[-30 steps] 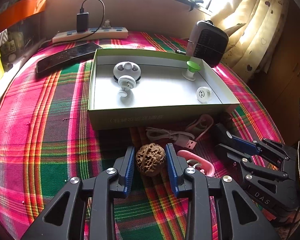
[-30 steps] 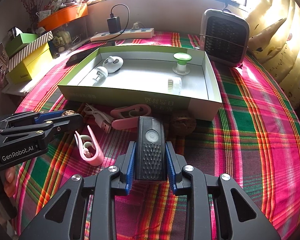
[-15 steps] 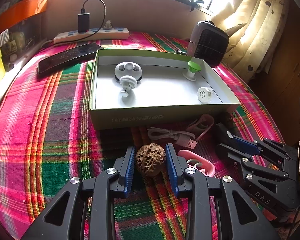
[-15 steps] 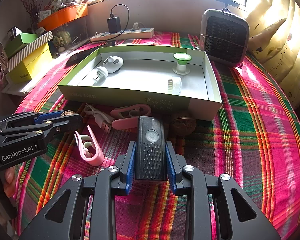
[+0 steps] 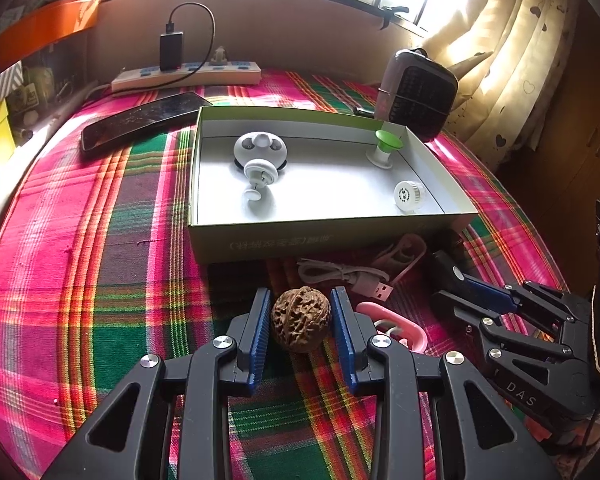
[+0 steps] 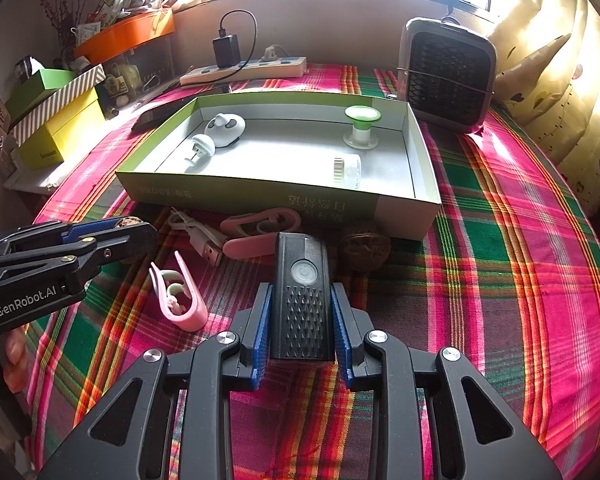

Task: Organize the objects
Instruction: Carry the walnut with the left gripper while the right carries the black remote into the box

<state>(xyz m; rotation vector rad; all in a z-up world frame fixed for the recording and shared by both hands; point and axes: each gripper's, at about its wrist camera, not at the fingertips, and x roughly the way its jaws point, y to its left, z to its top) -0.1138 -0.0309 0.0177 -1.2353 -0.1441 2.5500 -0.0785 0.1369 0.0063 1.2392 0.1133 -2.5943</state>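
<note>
**Both tongs loaded in front of the green box**

The shallow green box [image 6: 284, 196] sits mid-tabletop with its open top toward me. Inside I see a white rounded gadget [image 5: 260, 147] at the far left, a small white knob piece [image 5: 259, 174] just near of it, a green-topped spool [image 6: 361, 126] standing upright at the far right, and a white ribbed cap [image 5: 408, 196] lying on its side in the near right corner.

My left tongs [image 5: 300, 320] are pinching a walnut [image 5: 301, 318] between the blue pads, a little near of the box's front wall. My right tongs [image 6: 302, 320] are pinching a black bike light [image 6: 303, 300], its power button facing up and its far end pointing at the box.

Between the tongs and the box wall lie a white USB cable [image 6: 198, 234], a pink clip [image 6: 260, 230] against the wall, a second pink clip [image 6: 180, 300] nearer me, and a second walnut [image 6: 365, 245] just right of the light's far end.

On the plaid cloth [image 6: 520, 280] the right side is bare out to the curtain. Far of the box stand a small dark fan [image 6: 448, 74], a power strip [image 6: 244, 72] and a phone [image 5: 140, 120] at the far left.
</note>
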